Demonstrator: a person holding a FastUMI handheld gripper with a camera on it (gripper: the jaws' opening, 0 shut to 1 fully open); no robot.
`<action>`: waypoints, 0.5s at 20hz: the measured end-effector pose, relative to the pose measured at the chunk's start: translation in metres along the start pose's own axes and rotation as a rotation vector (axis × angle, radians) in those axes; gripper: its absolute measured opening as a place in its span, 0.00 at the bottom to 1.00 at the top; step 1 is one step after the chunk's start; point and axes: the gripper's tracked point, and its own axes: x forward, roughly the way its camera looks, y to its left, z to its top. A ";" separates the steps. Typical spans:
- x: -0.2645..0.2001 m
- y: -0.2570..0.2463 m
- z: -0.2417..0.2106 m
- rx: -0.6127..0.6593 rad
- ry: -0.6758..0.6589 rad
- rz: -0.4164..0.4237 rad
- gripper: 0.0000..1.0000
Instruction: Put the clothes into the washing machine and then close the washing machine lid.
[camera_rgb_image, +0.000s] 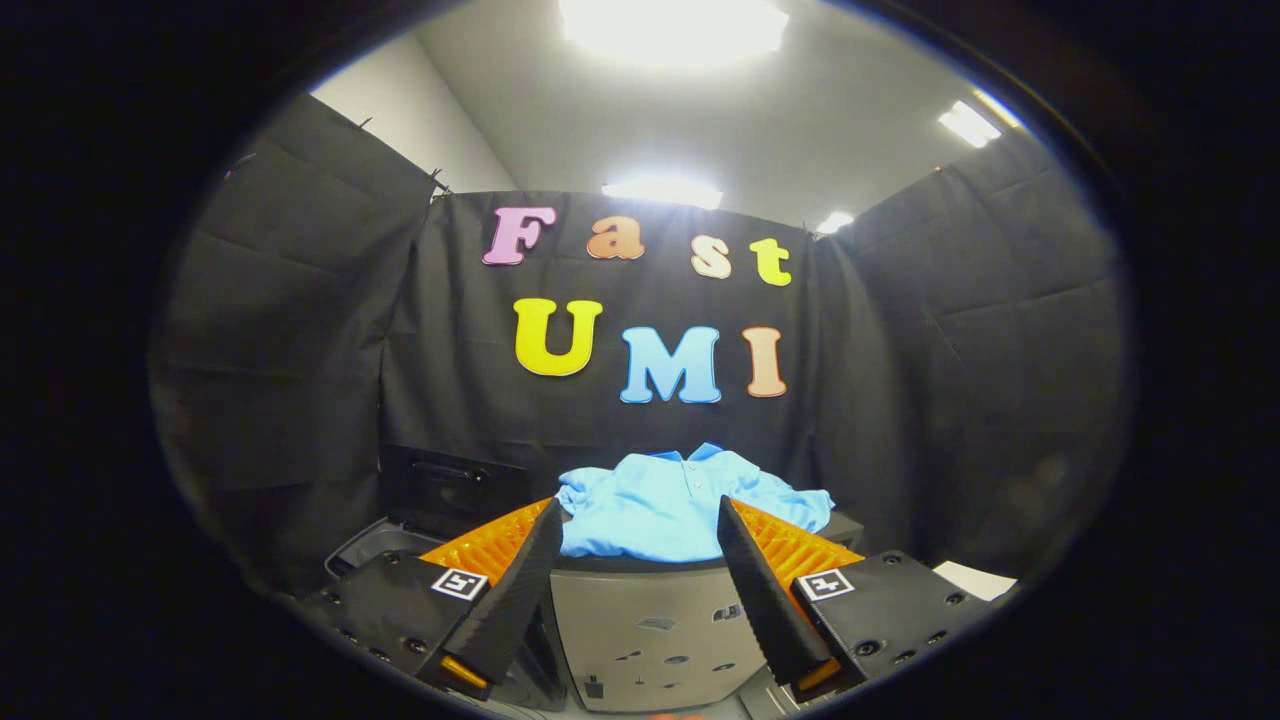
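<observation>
A light blue polo shirt (660, 505) lies folded on top of a grey cabinet-like box (650, 625), just ahead of my fingers. My gripper (640, 525) stands open, its two fingers spread wide to either side of the shirt's near edge, with nothing pressed between them. To the left of the box, behind my left finger, stands the washing machine (385, 545) with its dark lid (450, 485) raised upright against the black cloth wall.
Black cloth walls close the booth at the back and on both sides. A white flat surface (975, 578) peeks out at the right, behind my right finger. Ceiling lights glare overhead.
</observation>
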 end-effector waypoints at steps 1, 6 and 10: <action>0.009 -0.005 -0.001 -0.006 0.014 -0.005 0.96; 0.074 -0.025 0.004 0.048 0.104 0.011 0.98; 0.135 -0.047 -0.011 0.103 0.251 -0.014 0.98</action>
